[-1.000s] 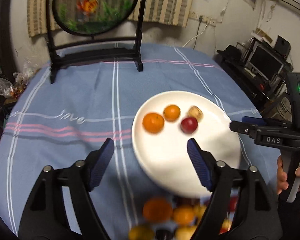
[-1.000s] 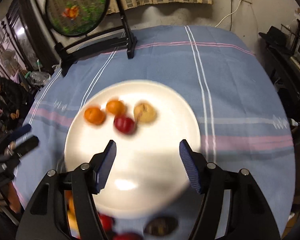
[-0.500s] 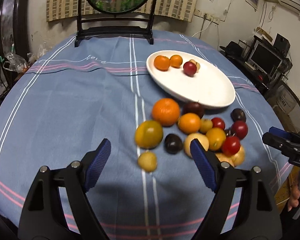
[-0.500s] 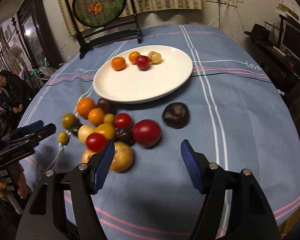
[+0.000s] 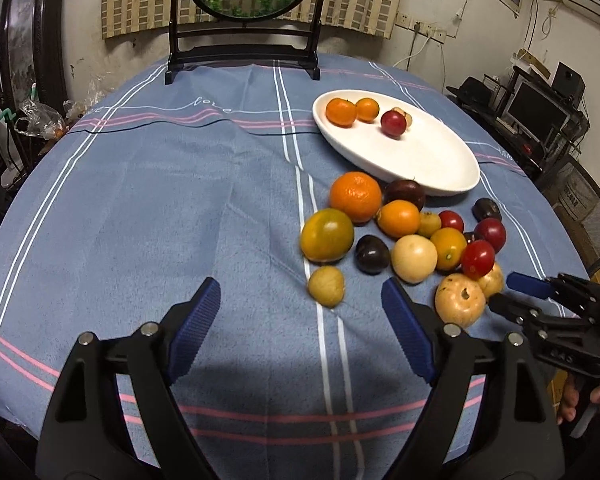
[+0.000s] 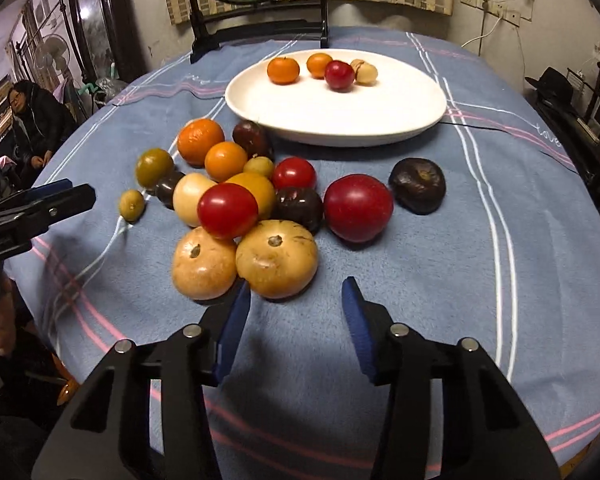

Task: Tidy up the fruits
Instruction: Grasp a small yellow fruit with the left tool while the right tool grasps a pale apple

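While both tongs hung empty above the blue striped cloth on the table (image 5: 140,208), most of the fruit lay in a loose heap just short of the white plate (image 6: 380,116), which already carried four small pieces along its far side. The left tongs (image 5: 300,320) stood spread wide, with a small yellow-green fruit (image 5: 326,286) lying just ahead of the gap between their tips. The right tongs (image 6: 294,312) were parted more narrowly, and their left pad sat close against the nearer of two tan fruits (image 6: 277,258) at the front of the pile.

The main hazard, as I judged it, was the packing of the heap. A red tomato (image 6: 227,210) rested on top of the two tan fruits and touched its neighbours, so pulling either tan one out from under it would likely send it rolling, perhaps toward the near table edge. Round, smooth skins could also squirt out of the pads if squeezed off-centre, and soft fruit might bruise under a hard pinch. With both tongs working the same cluster, a collision between them seemed possible. The big red fruit (image 6: 358,207) and dark fruit (image 6: 418,185) stood more apart and looked safer picks.
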The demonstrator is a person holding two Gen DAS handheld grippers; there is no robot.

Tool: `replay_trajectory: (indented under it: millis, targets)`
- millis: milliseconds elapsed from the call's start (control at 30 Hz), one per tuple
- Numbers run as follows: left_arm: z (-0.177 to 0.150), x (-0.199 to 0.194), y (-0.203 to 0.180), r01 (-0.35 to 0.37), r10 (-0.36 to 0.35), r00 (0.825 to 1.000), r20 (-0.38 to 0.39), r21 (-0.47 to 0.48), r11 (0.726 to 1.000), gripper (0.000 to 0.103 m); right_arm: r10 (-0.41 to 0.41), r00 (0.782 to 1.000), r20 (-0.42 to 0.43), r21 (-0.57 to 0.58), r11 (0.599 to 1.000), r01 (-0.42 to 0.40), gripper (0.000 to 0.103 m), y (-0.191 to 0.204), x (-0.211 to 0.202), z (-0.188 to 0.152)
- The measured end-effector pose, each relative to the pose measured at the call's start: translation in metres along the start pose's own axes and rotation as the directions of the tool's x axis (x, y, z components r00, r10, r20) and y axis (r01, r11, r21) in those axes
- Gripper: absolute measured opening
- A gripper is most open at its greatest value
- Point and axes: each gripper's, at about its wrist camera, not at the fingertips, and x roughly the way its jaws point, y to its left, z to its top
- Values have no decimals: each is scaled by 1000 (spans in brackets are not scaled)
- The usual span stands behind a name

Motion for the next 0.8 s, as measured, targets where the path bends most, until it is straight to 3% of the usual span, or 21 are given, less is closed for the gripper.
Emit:
replay_trajectory:
  millis: [267, 533, 633, 700, 800]
  targets:
    - [-4, 12, -10, 9, -7, 999, -42, 40, 999, 84, 33, 999, -1, 6, 999, -33, 45, 3, 19, 13]
    - [-1, 28, -20, 4, -1, 999, -41, 63, 998, 84, 29, 999, -15, 64, 998, -28, 45, -9, -11, -4]
    - [1, 35, -24, 3, 0, 999, -43, 71, 997, 70, 30, 1000, -4, 79, 996, -29, 45, -15, -18, -9]
    - [2, 43, -24, 7, -2, 998, -64, 72, 997, 51, 40, 999, 0, 89, 995, -39, 45, -17, -18, -11]
    - [1, 50, -24, -2, 8, 997, -80, 75, 997, 44, 56, 998, -9, 94, 994, -54, 45, -19, -15, -14]
